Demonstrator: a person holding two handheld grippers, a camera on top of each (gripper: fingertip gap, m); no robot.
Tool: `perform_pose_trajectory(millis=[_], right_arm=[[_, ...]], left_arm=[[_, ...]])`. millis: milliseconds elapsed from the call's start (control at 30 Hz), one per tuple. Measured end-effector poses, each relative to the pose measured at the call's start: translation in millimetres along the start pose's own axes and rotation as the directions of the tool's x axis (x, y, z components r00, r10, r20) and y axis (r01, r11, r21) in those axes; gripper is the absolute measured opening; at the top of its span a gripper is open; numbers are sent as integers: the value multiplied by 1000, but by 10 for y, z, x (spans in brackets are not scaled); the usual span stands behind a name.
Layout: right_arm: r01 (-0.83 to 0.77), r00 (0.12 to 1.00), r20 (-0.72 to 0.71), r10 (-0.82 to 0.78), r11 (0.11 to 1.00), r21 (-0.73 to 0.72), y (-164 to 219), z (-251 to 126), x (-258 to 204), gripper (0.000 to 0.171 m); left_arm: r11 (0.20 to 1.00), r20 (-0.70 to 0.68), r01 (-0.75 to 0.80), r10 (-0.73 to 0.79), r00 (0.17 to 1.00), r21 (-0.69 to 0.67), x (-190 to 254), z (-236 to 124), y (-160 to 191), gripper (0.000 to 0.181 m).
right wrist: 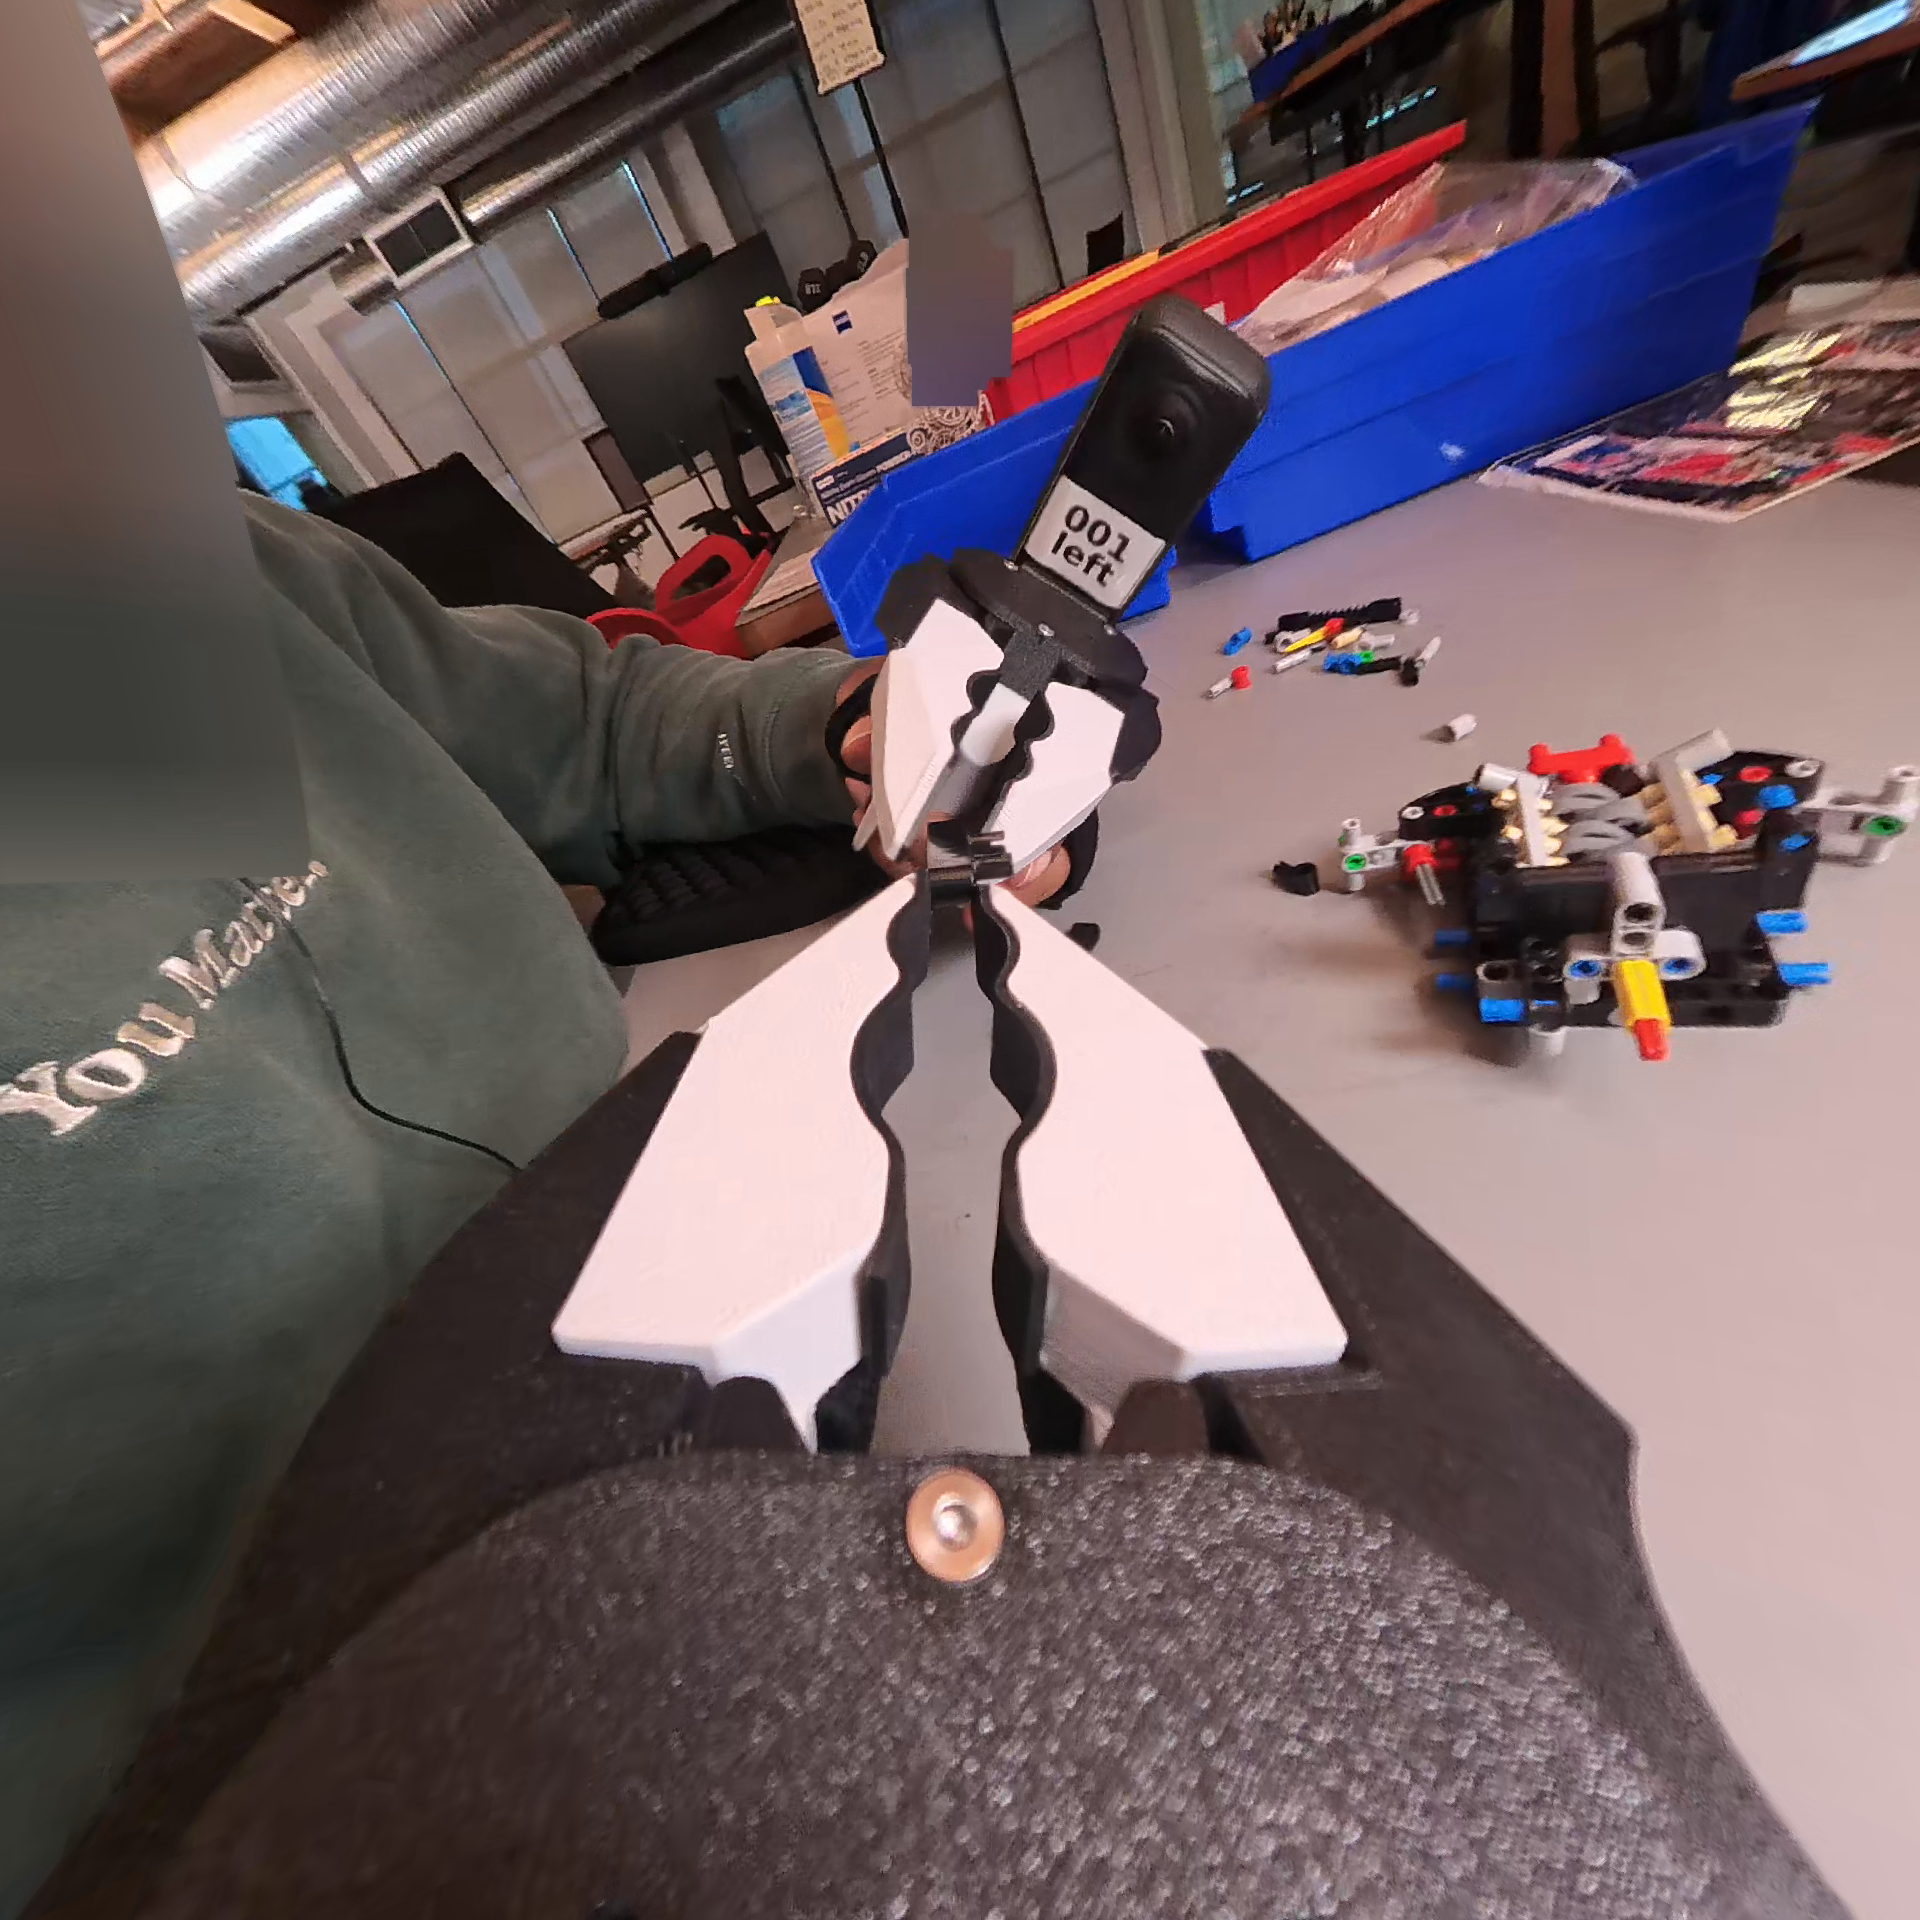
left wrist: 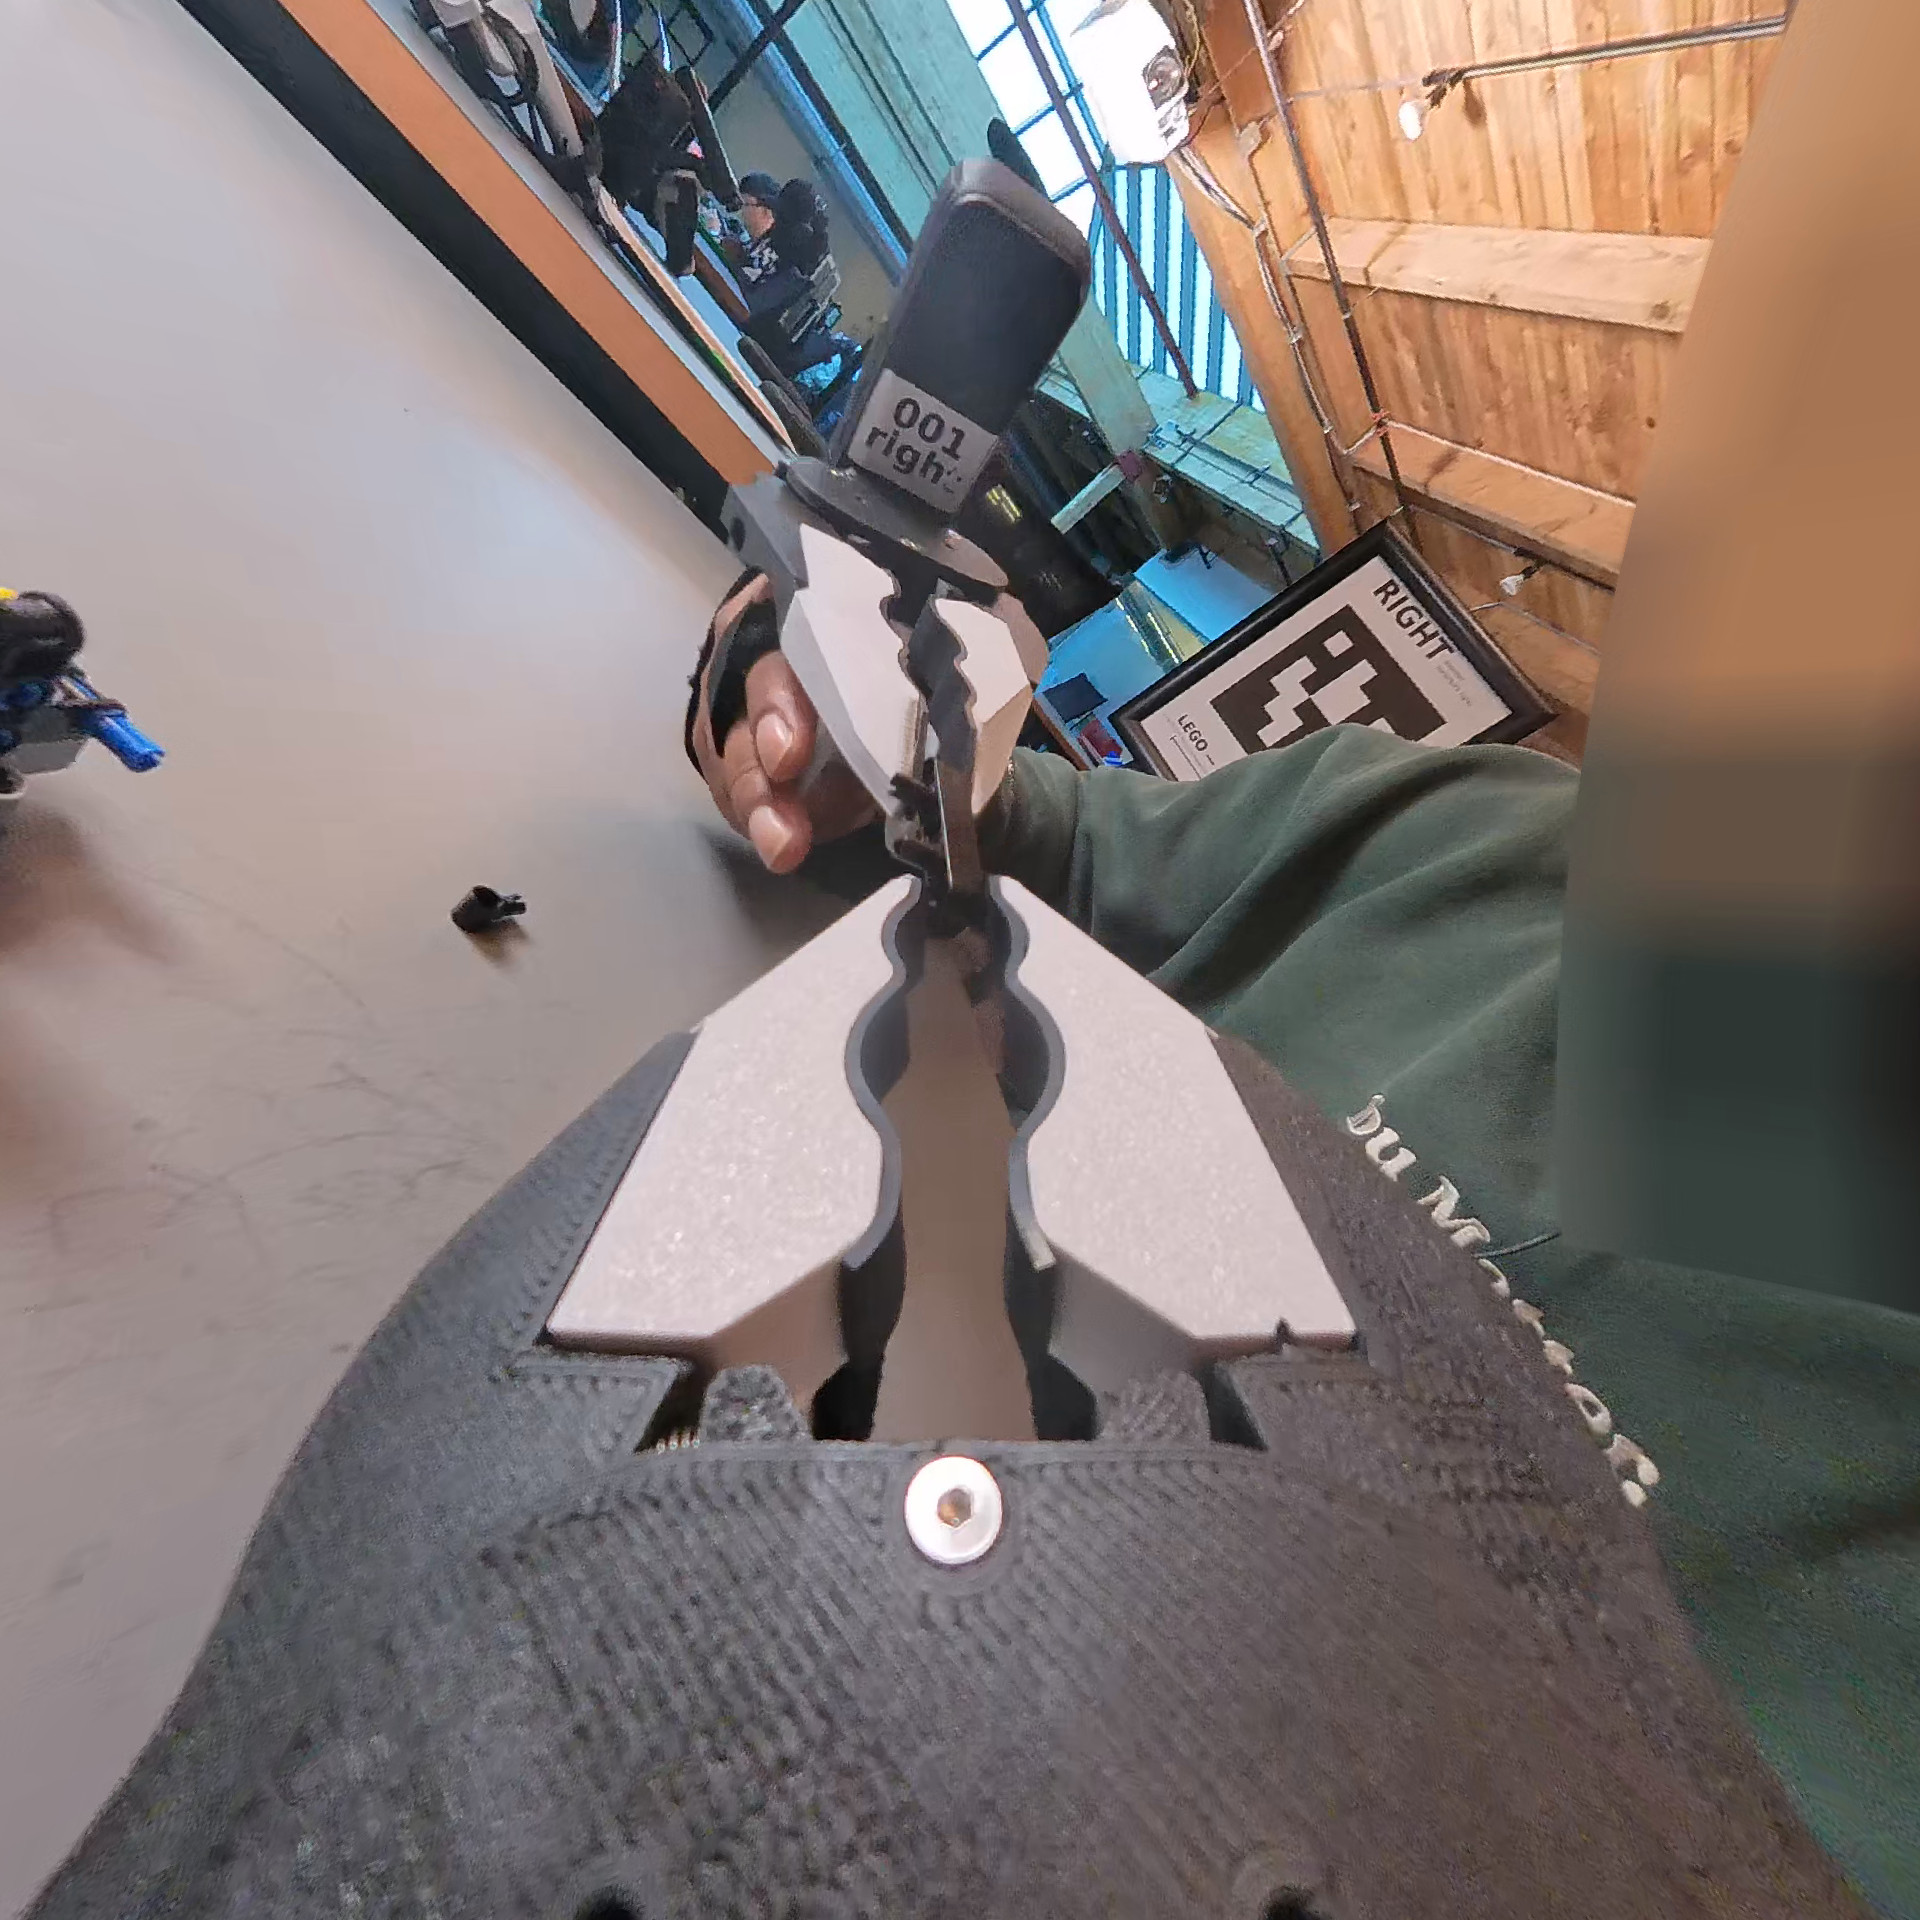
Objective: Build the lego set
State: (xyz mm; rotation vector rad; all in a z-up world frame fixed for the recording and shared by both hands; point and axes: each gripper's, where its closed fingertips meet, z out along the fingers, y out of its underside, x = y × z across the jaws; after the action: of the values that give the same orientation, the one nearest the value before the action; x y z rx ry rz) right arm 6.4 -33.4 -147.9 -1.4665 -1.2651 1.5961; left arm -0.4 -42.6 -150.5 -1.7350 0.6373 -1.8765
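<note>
Both hand-held grippers meet tip to tip above the desk (right wrist: 1558,1299): the left hand-held gripper (left wrist: 951,899) and the right hand-held gripper (right wrist: 951,899) each have jaws narrowed onto a small black lego piece (right wrist: 961,862), apparently sharing it or pressing two parts together. The half-built lego model (right wrist: 1621,894) sits on the desk well off to one side, with loose pieces (right wrist: 1330,644) beyond it and a stray black part (left wrist: 488,907) nearby. I'd judge the risk is misalignment: a skewed push could pop the tiny piece free and drop it.
</note>
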Motion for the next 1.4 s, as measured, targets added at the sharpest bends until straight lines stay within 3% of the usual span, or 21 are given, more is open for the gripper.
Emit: perform_pose_trajectory(millis=[267,500,900,1100,1233,1400], right_arm=[[-112,993,28,112,994,8,-3,4,6,6],[-206,977,68,204,978,23,-19,6,-6,5],[-187,980,79,182,980,61,-78,-32,-13,5],[83,996,29,-85,995,56,-53,-6,-111,6],[295,955,-33,-295,955,16,11,43,-142,6],[430,898,-84,-431,902,-26,40,48,-123,6]], left_arm=[[999,-17,35,-35,999,5,1,-1,-6,9],[986,-91,167,-164,982,21,32,-3,-21,9],[988,-114,153,-148,982,37,64,-24,-49,11],[990,-127,138,-134,983,27,105,-8,-35,13],[993,-109,114,-113,988,2,104,7,13,8],[1000,-39,14,-14,999,-14,70,0,29,7]])
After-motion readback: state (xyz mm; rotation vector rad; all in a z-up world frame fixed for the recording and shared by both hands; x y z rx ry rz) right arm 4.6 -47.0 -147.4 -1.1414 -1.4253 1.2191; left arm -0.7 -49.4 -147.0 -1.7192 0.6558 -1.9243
